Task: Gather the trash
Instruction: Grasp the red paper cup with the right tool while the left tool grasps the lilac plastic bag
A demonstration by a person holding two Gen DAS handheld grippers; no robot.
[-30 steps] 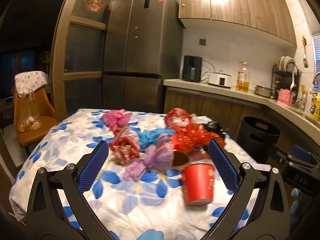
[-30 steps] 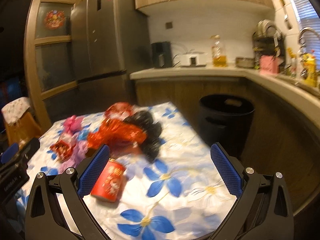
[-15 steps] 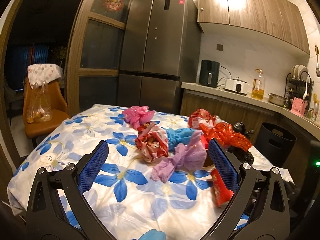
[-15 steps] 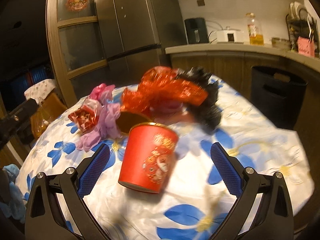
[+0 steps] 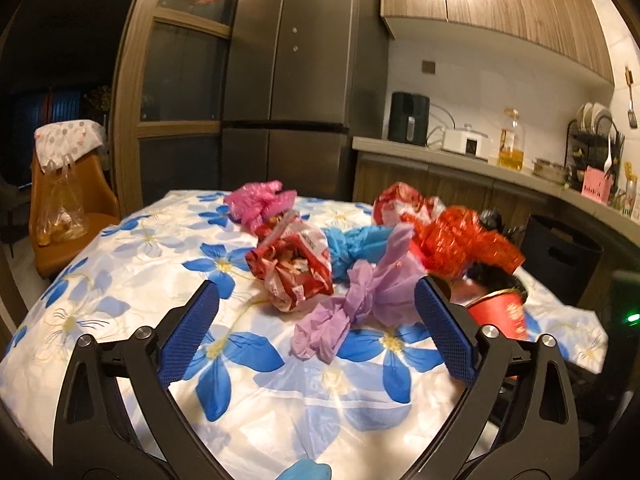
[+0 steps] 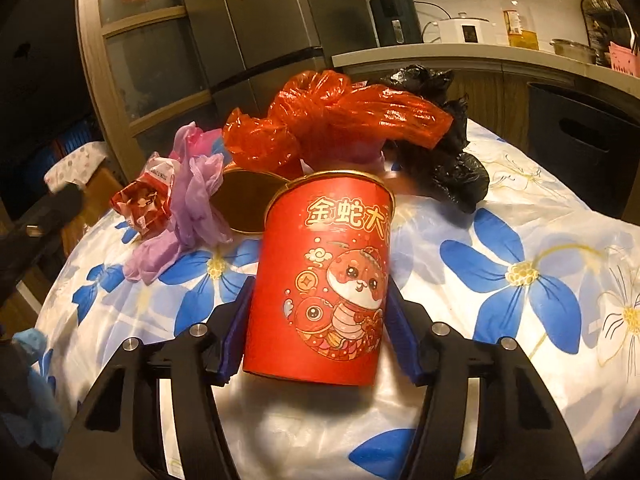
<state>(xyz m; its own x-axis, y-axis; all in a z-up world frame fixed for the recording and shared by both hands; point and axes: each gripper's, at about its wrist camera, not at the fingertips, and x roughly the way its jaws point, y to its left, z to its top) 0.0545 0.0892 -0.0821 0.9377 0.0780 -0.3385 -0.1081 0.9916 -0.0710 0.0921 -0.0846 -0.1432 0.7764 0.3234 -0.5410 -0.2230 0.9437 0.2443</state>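
A red paper cup [image 6: 320, 280] with a cartoon snake print stands tilted on the flowered tablecloth [image 6: 520, 272]. My right gripper [image 6: 320, 286] is closing on it, and both blue pads touch its sides. In the left wrist view the same cup [image 5: 500, 314] peeks out behind the right finger. My left gripper [image 5: 316, 288] is wide, its jaws closing slightly, with nothing between the pads. Just ahead of it lies a crumpled purple bag [image 5: 360, 304] beside a red snack wrapper [image 5: 292, 272]. Behind them sit a blue bag [image 5: 356, 244], a pink bag [image 5: 260, 200], a red-orange bag [image 6: 340, 120] and a black bag [image 6: 440, 152].
A black bin [image 6: 580, 140] stands on the floor past the table's right side, below the kitchen counter [image 5: 460, 160]. An orange chair [image 5: 68, 200] with a hanging plastic bag stands at the table's left. A brown round lid [image 6: 244, 204] lies behind the cup.
My right gripper came down onto the red cup and its fingers closed in against the cup's sides. My left gripper moved lower and nearer the purple bag and wrapper.
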